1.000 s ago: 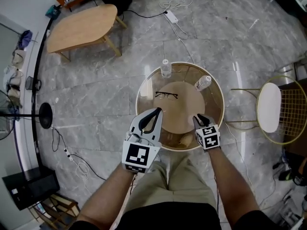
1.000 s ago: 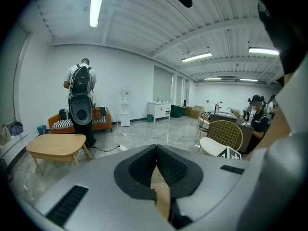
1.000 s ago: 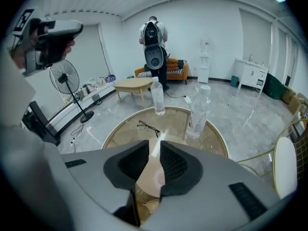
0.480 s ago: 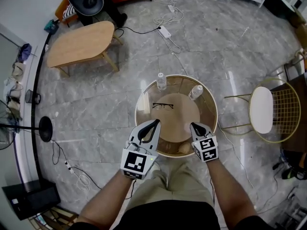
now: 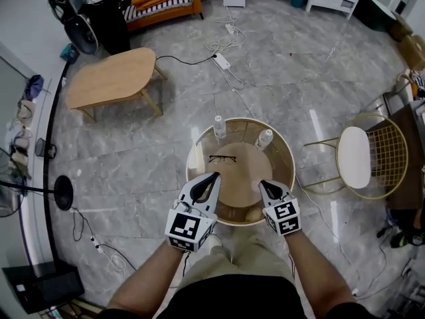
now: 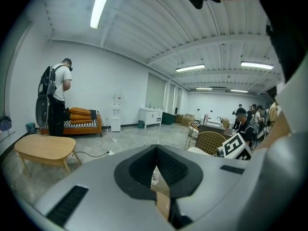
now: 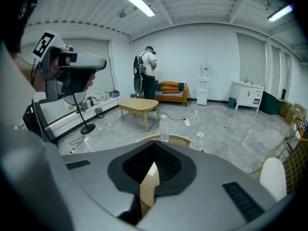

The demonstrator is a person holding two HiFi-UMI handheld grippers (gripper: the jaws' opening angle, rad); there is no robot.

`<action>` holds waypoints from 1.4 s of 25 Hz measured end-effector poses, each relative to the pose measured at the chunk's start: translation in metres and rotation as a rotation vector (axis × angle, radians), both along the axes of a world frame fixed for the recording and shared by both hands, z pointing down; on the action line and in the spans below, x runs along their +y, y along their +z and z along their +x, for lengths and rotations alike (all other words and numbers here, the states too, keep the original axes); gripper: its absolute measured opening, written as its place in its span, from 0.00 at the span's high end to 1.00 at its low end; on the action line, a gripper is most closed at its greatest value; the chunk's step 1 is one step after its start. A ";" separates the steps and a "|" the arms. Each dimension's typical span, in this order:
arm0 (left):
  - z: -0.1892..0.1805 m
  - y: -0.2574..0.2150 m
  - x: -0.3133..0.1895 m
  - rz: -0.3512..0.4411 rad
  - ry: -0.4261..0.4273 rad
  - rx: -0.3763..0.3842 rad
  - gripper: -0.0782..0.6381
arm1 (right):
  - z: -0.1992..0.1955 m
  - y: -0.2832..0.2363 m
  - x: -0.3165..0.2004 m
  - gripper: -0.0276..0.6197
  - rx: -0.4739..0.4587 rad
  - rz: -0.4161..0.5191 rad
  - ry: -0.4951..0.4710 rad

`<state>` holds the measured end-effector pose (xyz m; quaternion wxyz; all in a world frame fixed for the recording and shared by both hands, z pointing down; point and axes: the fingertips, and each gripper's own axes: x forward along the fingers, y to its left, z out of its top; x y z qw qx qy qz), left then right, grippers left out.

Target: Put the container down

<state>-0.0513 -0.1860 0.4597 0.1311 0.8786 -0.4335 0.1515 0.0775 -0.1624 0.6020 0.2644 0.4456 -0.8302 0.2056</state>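
Two clear plastic bottles stand upright on the far side of the round glass table: one bottle at the back left, the other bottle at the back right. A pair of glasses lies on the table's wooden middle. My left gripper hovers over the near left of the table, shut with nothing in it. My right gripper hovers over the near right, also shut and empty. In the right gripper view both bottles show beyond the closed jaws.
A wooden coffee table stands at the far left. A yellow wire chair is to the right of the round table. A fan stand and cables lie on the floor at left. A power strip lies beyond the table.
Both grippers have lifted away from the table. The head view has risen too, so the table looks smaller and more of the room shows. Bottles and glasses stay put.
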 end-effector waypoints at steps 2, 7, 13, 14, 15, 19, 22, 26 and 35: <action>-0.005 -0.005 0.002 0.001 -0.001 -0.001 0.87 | -0.006 -0.012 0.005 0.94 0.006 0.014 -0.020; -0.011 -0.016 0.012 0.052 0.022 -0.058 0.87 | -0.011 -0.048 0.012 0.94 -0.033 0.050 0.002; -0.009 -0.036 0.020 0.116 0.021 -0.061 0.87 | -0.019 -0.093 0.018 0.94 -0.046 0.108 -0.013; -0.008 -0.042 0.021 0.132 0.017 -0.055 0.87 | -0.020 -0.100 0.019 0.94 -0.047 0.114 -0.017; -0.008 -0.047 0.023 0.145 0.012 -0.048 0.87 | -0.020 -0.107 0.020 0.94 -0.048 0.121 -0.020; -0.012 -0.068 0.029 0.194 -0.008 -0.033 0.87 | -0.023 -0.135 0.025 0.94 -0.056 0.166 -0.020; -0.017 -0.077 0.031 0.211 -0.012 -0.033 0.87 | -0.024 -0.151 0.027 0.94 -0.061 0.199 -0.013; -0.025 -0.091 0.035 0.232 -0.019 -0.030 0.87 | -0.030 -0.170 0.030 0.94 -0.061 0.232 -0.002; -0.041 -0.111 0.046 0.262 -0.041 -0.018 0.87 | -0.044 -0.206 0.043 0.94 -0.100 0.272 0.011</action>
